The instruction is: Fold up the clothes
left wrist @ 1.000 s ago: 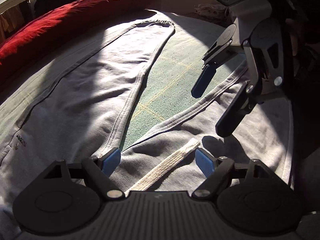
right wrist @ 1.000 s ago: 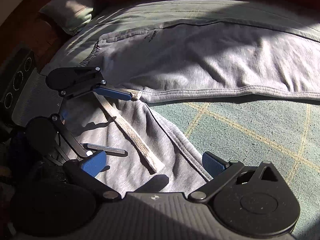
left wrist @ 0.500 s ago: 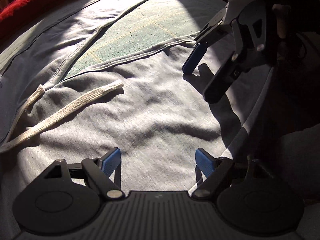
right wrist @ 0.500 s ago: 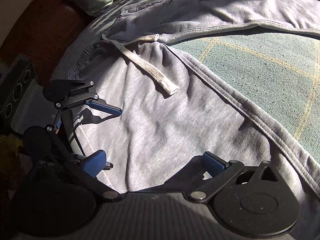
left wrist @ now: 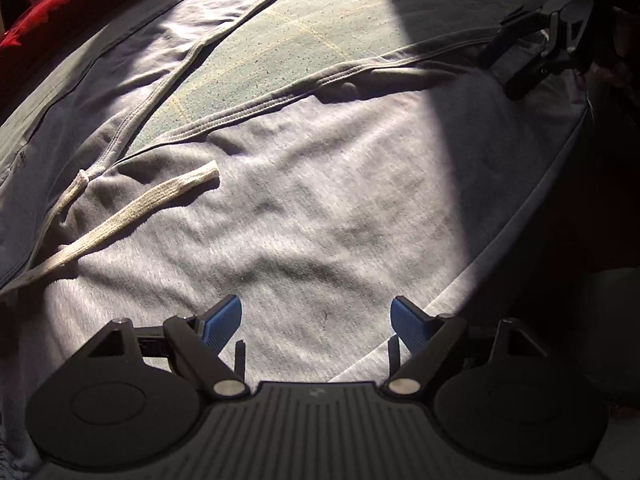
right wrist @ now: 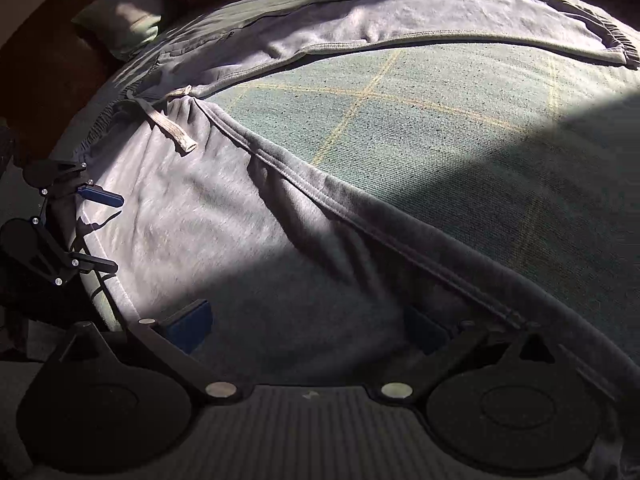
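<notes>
Grey sweatpants (left wrist: 320,200) lie spread flat on a bed, on top of a green bedspread (right wrist: 420,128) with thin yellow lines. The two legs spread apart, and a wedge of the green bedspread shows between them. Part of the pants is in bright sun and part is in dark shadow.

A cream drawstring (left wrist: 132,216) lies loose on the grey cloth near the waist. Its flat end points toward the middle of the near leg. The second string end (left wrist: 76,188) sits just beside it, by the spot where the legs meet.

The left gripper (left wrist: 316,320) hangs over the near leg, close to its outer edge. Its jaws stand wide apart with nothing between them, and the blue pads touch no cloth.

The right gripper (right wrist: 308,328) is farther down the same leg, in the shadow. Its jaws are also spread wide with only flat cloth under them. In the left wrist view it shows dark at the top right, near the inner seam.

A red pillow (left wrist: 44,12) lies along the far side of the bed.
</notes>
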A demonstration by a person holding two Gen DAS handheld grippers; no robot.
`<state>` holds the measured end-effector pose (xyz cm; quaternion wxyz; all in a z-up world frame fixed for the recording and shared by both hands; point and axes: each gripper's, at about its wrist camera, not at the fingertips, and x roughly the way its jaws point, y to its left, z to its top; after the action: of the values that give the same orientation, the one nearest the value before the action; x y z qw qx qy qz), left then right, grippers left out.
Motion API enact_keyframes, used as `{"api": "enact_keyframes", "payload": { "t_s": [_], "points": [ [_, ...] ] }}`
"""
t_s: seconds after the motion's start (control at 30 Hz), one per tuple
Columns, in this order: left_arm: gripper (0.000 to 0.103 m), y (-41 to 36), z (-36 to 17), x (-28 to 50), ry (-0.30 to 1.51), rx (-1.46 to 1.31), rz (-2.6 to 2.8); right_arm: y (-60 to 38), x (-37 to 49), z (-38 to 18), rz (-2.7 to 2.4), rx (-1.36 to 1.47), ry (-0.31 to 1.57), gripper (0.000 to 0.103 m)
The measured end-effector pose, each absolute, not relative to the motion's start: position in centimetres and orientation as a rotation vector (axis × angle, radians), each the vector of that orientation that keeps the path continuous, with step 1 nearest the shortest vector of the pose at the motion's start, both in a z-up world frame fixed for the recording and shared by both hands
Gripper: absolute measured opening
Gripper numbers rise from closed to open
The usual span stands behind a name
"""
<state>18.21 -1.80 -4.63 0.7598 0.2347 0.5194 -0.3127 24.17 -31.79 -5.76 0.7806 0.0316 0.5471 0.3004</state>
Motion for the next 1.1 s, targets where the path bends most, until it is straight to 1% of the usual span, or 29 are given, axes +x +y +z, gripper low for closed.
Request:
{"api": "enact_keyframes", "payload": {
  "t_s": [0.23, 0.33, 0.43, 0.5, 0.6, 0.7, 0.97, 1.1],
  "points": [
    [0.081, -10.0, -3.6, 19.9, 0.985, 0.567, -0.885, -37.2, 20.7, -6.8, 0.453, 0.014, 1.189, 0.103],
    [0.081, -12.8, -3.9, 20.3, 0.98, 0.569, -0.935, -39.8, 19.5, -6.8, 0.318, -0.016, 1.187, 0.103],
    [0.081, -14.9, -4.0, 20.4, 0.973, 0.564, -0.969, -41.3, 18.2, -6.1, 0.276, -0.002, 1.136, 0.103],
    [0.081, -16.3, -4.1, 20.5, 0.972, 0.571, -0.986, -41.4, 17.8, -6.2, 0.282, 0.01, 1.125, 0.103],
    [0.081, -18.0, -4.1, 20.8, 0.973, 0.575, -0.999, -40.7, 17.7, -7.7, 0.254, -0.038, 1.173, 0.103],
    [0.081, -19.4, -3.9, 20.9, 0.953, 0.594, -1.019, -40.1, 17.6, -8.6, 0.241, -0.08, 1.184, 0.103],
    [0.081, -23.4, -4.5, 20.7, 0.914, 0.641, -1.151, -40.1, 18.2, -8.9, 0.231, -0.074, 1.217, 0.103],
    [0.081, -24.6, -5.1, 20.6, 0.931, 0.644, -1.207, -40.1, 18.4, -9.0, 0.229, -0.075, 1.226, 0.103]
  ]
}}
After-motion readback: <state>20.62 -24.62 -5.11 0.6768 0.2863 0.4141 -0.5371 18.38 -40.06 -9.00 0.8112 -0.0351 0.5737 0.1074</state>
